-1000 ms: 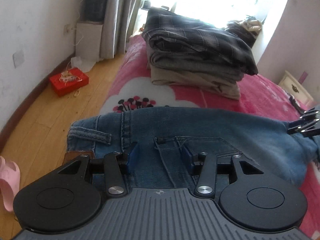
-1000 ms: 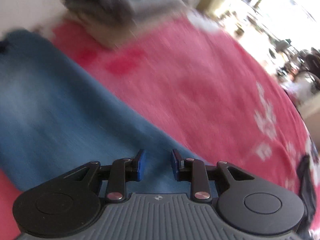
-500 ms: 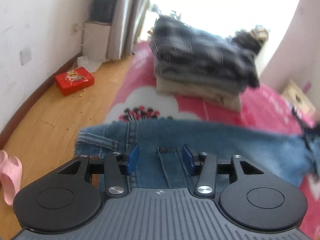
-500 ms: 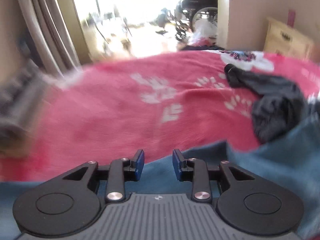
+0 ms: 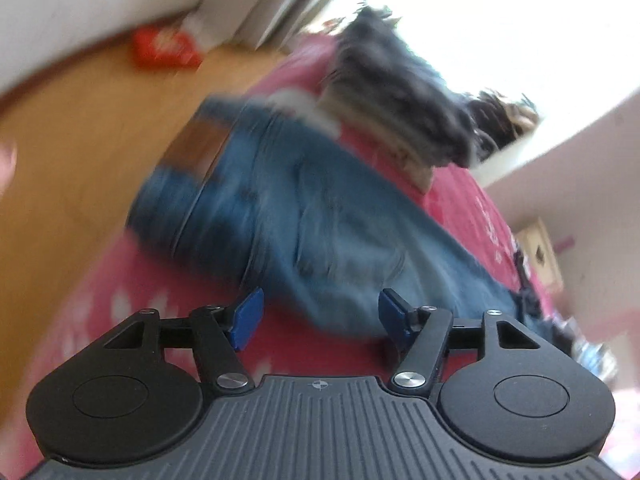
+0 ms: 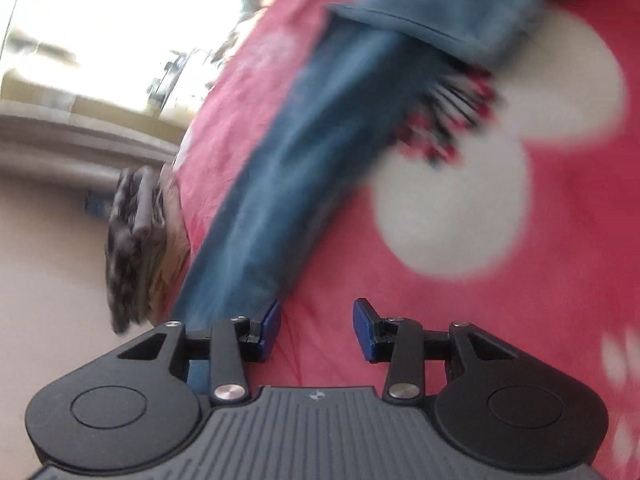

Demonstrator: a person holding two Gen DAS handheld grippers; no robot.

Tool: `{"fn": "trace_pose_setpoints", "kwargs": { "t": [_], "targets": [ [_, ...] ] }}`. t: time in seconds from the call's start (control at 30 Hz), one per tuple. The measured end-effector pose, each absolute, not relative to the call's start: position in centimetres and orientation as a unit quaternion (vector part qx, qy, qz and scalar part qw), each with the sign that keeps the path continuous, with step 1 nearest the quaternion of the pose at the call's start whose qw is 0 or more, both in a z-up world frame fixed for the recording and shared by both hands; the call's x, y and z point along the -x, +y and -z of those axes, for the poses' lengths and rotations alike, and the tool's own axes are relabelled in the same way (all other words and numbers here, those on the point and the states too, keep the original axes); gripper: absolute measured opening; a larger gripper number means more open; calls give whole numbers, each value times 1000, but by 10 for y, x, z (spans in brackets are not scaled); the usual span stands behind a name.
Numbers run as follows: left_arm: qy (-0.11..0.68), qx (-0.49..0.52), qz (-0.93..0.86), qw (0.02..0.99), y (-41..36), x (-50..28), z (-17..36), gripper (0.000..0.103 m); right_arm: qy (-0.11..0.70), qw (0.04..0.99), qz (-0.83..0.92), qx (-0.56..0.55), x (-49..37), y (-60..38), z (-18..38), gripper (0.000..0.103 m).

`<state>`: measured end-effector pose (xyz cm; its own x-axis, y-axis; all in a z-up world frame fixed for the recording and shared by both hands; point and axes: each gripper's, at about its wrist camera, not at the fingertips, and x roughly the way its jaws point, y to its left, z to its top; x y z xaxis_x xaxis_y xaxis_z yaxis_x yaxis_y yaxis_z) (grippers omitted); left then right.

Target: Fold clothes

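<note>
Blue jeans (image 5: 304,208) lie stretched across the red bedspread (image 5: 120,288), waistband with a brown patch toward the bed's edge. My left gripper (image 5: 320,316) is open just short of the jeans' near edge, nothing between its blue pads. In the right wrist view the jeans (image 6: 288,168) run as a long folded strip from the left finger up to the top. My right gripper (image 6: 316,330) is open over the bedspread (image 6: 520,320), its left pad beside the denim's edge. Both views are tilted and blurred.
A stack of folded dark plaid and beige clothes (image 5: 400,108) sits on the bed beyond the jeans, also in the right wrist view as clothes (image 6: 140,248). Wooden floor (image 5: 80,128) with a red box (image 5: 168,50) lies left of the bed. A small cabinet (image 5: 540,248) stands at right.
Both grippers have swung and tilted sharply and opened wider. The left has pulled back off the jeans' waist; the right now looks along the jeans instead of across the bed.
</note>
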<state>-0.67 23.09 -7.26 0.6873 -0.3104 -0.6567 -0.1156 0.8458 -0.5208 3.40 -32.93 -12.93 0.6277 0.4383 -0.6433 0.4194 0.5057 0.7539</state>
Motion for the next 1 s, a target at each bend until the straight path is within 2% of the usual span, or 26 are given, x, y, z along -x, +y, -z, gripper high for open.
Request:
{"fn": "trace_pose_setpoints", "kwargs": {
  "t": [0.1,0.2,0.37,0.43,0.57,0.77,0.8,0.83,1.0],
  "targets": [
    [393,264,50,879,222,7,74,64,418,758,13,-501,-21,-342,126,43],
    [394,256,44,882,213,6,75,64,402,800,49,-442,-15,-359,104,43],
    [395,229,40,889,195,2,76,64,405,904,103,-86,-33,-344,62,43],
    [392,192,47,899,178,-12,75,64,409,906,84,62,-46,-326,68,43],
    [392,141,48,908,155,-32,80,64,410,877,51,247,-68,-302,104,41],
    [395,103,49,911,138,-54,87,64,389,848,39,357,-83,-298,144,38],
    [397,99,48,911,138,-55,88,64,381,846,36,372,-82,-297,145,27],
    [400,95,47,911,137,-57,90,64,379,847,35,370,-82,-299,144,21],
    [403,76,42,911,134,-62,94,64,366,863,45,345,-81,-315,130,16]
  ]
}}
